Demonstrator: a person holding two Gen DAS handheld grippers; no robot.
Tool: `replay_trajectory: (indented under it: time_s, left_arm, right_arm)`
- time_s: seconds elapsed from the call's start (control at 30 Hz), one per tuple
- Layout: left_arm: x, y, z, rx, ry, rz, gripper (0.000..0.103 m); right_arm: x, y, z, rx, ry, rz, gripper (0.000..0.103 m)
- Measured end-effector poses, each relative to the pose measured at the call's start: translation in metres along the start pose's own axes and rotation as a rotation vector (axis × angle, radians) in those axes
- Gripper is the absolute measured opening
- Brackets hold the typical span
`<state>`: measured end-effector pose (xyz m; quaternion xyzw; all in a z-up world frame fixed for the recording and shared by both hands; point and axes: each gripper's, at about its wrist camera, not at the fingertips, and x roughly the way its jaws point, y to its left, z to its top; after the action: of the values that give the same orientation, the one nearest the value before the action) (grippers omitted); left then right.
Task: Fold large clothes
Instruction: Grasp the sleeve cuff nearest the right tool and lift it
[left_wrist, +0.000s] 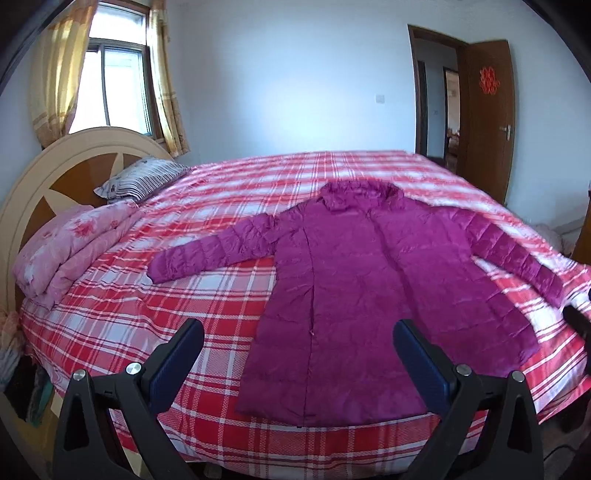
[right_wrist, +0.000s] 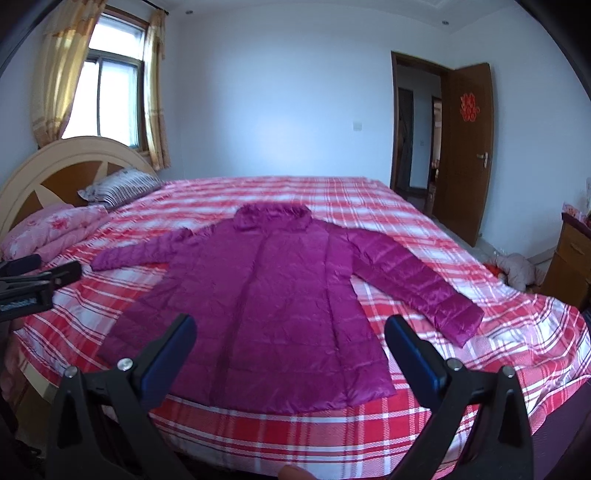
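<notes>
Meanwhile purple coat (left_wrist: 354, 295) lies flat on plaid bed (left_wrist: 147, 314), both grippers' jaws released

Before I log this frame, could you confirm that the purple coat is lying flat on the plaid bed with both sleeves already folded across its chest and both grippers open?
Not quite: the sleeves are not folded. Both wrist views show the purple coat flat on the plaid bed with each sleeve spread outward. The left gripper and right gripper are indeed open.

Plaid bed (left_wrist: 110, 314), striped pillow (left_wrist: 142, 177), pink quilt (left_wrist: 74, 243)
</notes>
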<state>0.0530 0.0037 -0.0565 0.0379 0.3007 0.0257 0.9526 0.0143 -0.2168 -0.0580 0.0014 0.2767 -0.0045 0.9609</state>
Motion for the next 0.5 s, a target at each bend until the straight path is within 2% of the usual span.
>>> replay_trajectory:
  time_s: [0.1,0.17,0.33,0.43,0.5]
  left_arm:
    - [0.034,-0.003,-0.005,0.019,0.017,0.024,0.102]
    - [0.056,-0.004,-0.006,0.031,0.015,0.033,0.102]
    - [0.120,-0.005,-0.006,0.047,0.053,0.062,0.102]
    - [0.149,-0.005,-0.006,0.044,0.072,0.083,0.102]
    - [0.163,-0.003,-0.006,0.030,0.088,0.095,0.102]
  right_arm:
    - [0.025,-0.039,-0.008,0.058,0.047,-0.070,0.091]
    - [0.045,-0.083,-0.015,0.142,0.089,-0.134,0.087]
    - [0.077,-0.181,-0.025,0.321,0.170,-0.296,0.086]
    - [0.098,-0.222,-0.026,0.401,0.224,-0.358,0.084]
    - [0.116,-0.246,-0.029,0.453,0.264,-0.370,0.083]
